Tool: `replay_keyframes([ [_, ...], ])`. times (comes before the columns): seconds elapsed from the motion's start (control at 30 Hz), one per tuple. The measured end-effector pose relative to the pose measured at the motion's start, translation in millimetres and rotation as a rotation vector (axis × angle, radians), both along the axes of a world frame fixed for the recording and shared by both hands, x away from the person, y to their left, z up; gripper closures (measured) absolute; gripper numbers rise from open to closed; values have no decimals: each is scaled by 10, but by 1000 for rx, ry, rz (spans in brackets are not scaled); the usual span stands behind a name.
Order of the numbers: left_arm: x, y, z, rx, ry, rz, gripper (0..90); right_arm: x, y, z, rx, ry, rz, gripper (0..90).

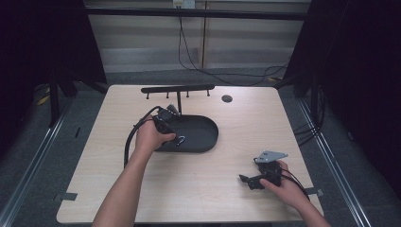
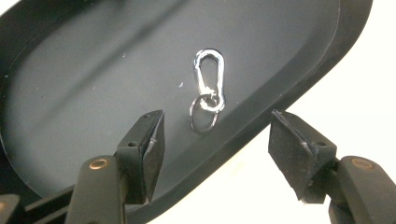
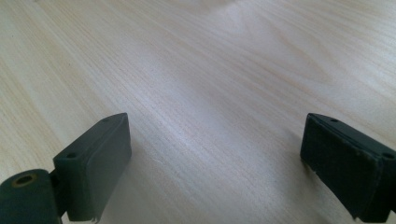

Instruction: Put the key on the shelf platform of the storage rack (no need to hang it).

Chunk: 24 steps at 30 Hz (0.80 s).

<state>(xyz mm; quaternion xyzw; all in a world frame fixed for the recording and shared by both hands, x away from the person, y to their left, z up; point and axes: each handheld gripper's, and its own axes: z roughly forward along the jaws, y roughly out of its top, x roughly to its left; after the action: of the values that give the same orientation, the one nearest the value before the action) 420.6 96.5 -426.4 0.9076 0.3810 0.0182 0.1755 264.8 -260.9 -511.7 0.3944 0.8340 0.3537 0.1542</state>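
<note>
A small silver carabiner [image 2: 208, 79] with a ring [image 2: 203, 116] looped through its lower end lies flat on the floor of a dark oval tray [image 2: 84, 88]. In the high view the carabiner [image 1: 180, 140] sits close to the tray's near rim, toward its left half.

The left gripper [image 2: 217, 149] hangs just above the clip, its jaws spread wide on either side of the ring, one over the tray's floor and the other out past the rim above the table; neither touches the carabiner. In the high view the person's left hand [image 1: 150, 137] holds this gripper [image 1: 163, 124] over the tray's left end.

The tray [image 1: 203, 135] rests on the middle of the light wooden table [image 1: 118, 189], and a thin post rises from it, carrying a black bar with pegs [image 1: 177, 89]. A dark round spot [image 1: 227, 98] marks the table to the right of the bar.

The right gripper [image 3: 215, 163] is also open, holding nothing, low over bare wood. It sits at the near right of the table [image 1: 257, 178], held by the right hand [image 1: 283, 187].
</note>
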Motion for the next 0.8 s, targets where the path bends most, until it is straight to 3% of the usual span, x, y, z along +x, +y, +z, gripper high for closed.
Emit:
replay_keyframes([
  [0.8, -203, 273, 61, -39, -15, -15, 326, 0, 0, 0, 0, 0, 0, 85],
])
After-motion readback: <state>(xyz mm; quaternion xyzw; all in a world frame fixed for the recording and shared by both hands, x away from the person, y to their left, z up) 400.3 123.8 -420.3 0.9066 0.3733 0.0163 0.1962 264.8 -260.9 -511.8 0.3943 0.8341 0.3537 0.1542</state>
